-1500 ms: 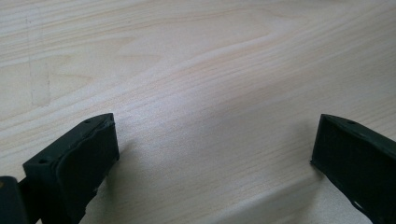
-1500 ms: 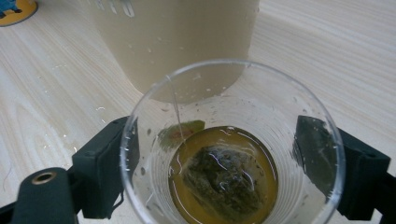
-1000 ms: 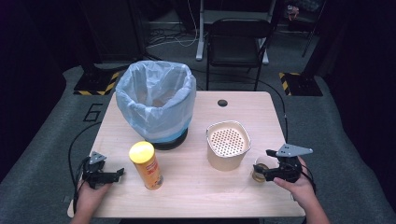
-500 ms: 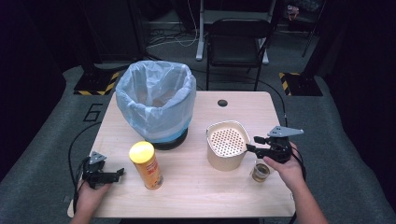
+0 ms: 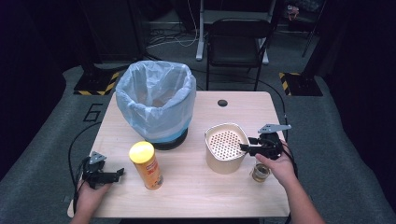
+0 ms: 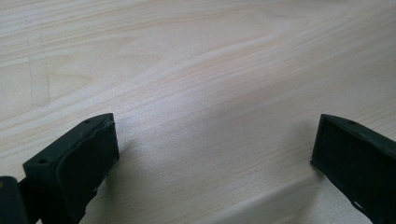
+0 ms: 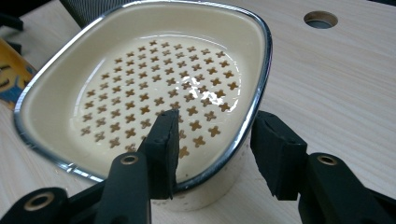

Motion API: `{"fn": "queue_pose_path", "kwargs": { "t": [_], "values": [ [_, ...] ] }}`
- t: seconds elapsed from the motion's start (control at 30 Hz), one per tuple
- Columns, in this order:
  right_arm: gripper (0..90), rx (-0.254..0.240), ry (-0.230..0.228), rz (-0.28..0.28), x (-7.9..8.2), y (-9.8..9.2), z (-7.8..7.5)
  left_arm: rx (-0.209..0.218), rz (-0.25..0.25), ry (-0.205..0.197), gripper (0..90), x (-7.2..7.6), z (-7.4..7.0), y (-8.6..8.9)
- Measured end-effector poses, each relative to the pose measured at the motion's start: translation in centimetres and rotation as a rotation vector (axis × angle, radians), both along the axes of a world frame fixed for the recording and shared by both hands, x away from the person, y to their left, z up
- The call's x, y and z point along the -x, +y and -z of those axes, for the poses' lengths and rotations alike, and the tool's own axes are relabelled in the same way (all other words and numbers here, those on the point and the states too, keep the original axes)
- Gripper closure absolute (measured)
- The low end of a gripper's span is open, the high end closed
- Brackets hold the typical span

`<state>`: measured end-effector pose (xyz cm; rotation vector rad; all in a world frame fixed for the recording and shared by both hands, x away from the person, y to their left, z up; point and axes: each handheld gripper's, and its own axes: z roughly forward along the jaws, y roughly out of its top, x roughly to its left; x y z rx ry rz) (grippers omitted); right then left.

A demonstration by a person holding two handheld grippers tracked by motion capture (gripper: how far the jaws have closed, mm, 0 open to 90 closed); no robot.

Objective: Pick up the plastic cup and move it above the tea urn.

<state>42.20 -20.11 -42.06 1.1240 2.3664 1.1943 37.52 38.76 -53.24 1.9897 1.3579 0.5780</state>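
We find the right gripper point(image 5: 247, 148) at the near right edge of the cream perforated container point(image 5: 226, 147), with its jaws set astride the wall. In the right gripper view one jaw sits inside the bowl, over the cross-shaped holes, and the other sits outside, with the chrome-edged rim point(image 7: 256, 107) between them. The jaws have just been closing. We read them as clamped on that wall, although a sliver of wood shows between the outer pad and the wall, so the contact on that side is not fully clear. The container stands on the wooden table point(image 5: 201, 191), right of centre. A small glass jar point(image 5: 261, 172) stands just beside it, under the right hand point(image 5: 276, 163).

The left gripper point(image 5: 108, 176) rests at the near left corner of the table, held in the left hand point(image 5: 91, 193). In the left gripper view its jaws stand wide apart with bare wood between them; it holds nothing.

Between the two grippers, a yellow-lidded orange canister point(image 5: 146, 164) stands upright, near the left gripper. Behind it stands a bin lined with a pale blue bag point(image 5: 155, 102), towards the far left of the table. A round cable hole point(image 5: 222, 102) lies near the far edge, and a black chair point(image 5: 236, 44) stands beyond the table.
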Motion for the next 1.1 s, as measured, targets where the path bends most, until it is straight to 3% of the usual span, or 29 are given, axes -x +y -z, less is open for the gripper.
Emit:
{"fn": "queue_pose_path", "kwargs": {
  "t": [0.27,0.3,0.5,0.63,0.73,0.9,1.1],
  "values": [
    [52.3,0.000,-0.008,-0.061,2.1,1.0,0.2,-0.001,0.001,0.000,0.3,0.0,0.0,0.0],
    [52.3,-0.012,-0.017,-0.082,3.1,1.1,0.3,0.000,0.000,0.000,0.3,0.0,0.0,0.0],
    [52.4,-0.031,-0.016,-0.111,5.0,1.3,0.5,0.000,0.000,0.000,0.3,0.0,0.0,0.0],
    [51.8,-0.027,-0.015,-0.137,5.4,1.5,0.4,0.000,0.001,0.000,0.3,0.0,0.0,0.0],
    [45.0,-0.024,-0.013,-0.153,5.6,1.5,0.2,0.000,0.000,0.000,0.3,0.0,0.0,0.0],
    [37.3,-0.050,-0.068,-0.120,5.9,1.0,-1.2,0.000,0.000,0.000,0.3,0.0,0.0,0.0],
    [28.2,-0.018,-0.131,-0.043,5.9,-1.2,-1.8,0.000,0.000,0.000,0.3,0.0,0.0,0.0]
  ]
}}
